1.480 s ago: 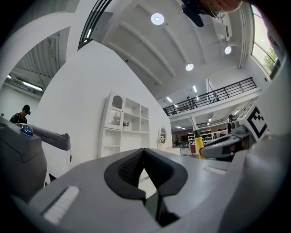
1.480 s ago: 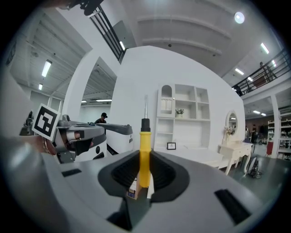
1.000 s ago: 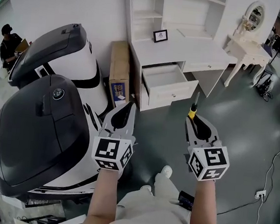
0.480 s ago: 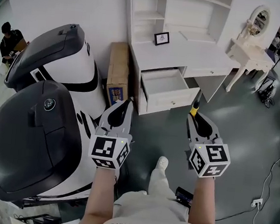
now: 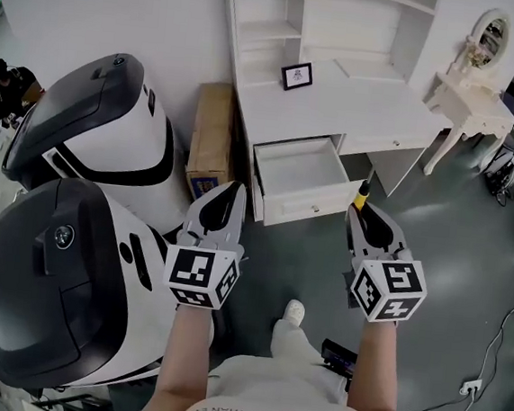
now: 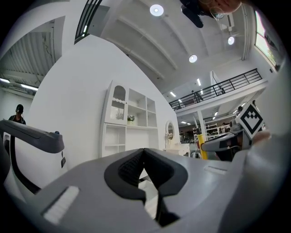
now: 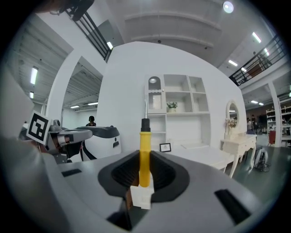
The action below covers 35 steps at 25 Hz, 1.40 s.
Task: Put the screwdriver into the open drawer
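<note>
The white desk [image 5: 339,104] has one drawer [image 5: 301,170] pulled open, and what shows of its inside is bare. My right gripper [image 5: 362,208] is shut on the screwdriver [image 5: 361,194], whose yellow handle and black collar stick out ahead of the jaws toward the drawer's right front corner. In the right gripper view the screwdriver [image 7: 144,142] stands upright between the pads of the right gripper [image 7: 144,154]. My left gripper [image 5: 231,191] is held level just short of the drawer's left side. It is shut with nothing in it, and its tips meet in the left gripper view [image 6: 144,150].
Two big white-and-black machines [image 5: 92,135] [image 5: 52,271] fill the left. A cardboard box [image 5: 211,137] leans between them and the desk. A small picture frame [image 5: 297,75] stands on the desk. A white dressing table [image 5: 471,99] is at the right, and a cable [image 5: 497,345] runs over the grey floor.
Both grippers have moved forward toward the desk, so the open drawer now lies closer in front of them. The screwdriver stays in the right gripper.
</note>
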### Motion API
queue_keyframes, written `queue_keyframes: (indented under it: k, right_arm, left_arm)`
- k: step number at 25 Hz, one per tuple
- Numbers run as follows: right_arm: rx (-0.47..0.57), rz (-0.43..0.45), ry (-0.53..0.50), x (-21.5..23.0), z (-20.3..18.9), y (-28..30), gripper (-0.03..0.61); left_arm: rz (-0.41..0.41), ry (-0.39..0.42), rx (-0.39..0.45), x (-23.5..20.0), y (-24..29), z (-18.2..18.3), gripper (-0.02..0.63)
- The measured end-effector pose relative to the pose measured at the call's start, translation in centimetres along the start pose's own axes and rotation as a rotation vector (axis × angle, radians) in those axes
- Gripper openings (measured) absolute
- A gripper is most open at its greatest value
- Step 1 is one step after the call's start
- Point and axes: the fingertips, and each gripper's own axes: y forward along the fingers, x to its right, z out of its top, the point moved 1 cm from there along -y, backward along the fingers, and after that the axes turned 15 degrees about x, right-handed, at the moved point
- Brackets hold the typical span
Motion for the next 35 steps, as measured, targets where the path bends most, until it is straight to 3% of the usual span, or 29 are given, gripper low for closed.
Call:
queue_keyframes:
  k: [19, 35]
  right_arm:
    - [-0.023, 0.080, 0.044, 12.1, -2.7, 14.4, 0.072]
    - [-0.077, 0.090, 0.058, 14.5, -5.9, 19.8, 0.072]
  left_arm:
    - [0.117, -0.001, -0.030, -3.1, 15.7, -6.1, 0.009]
    - [0.158, -0.012, -0.064, -6.2, 19.3, -9.3, 0.009]
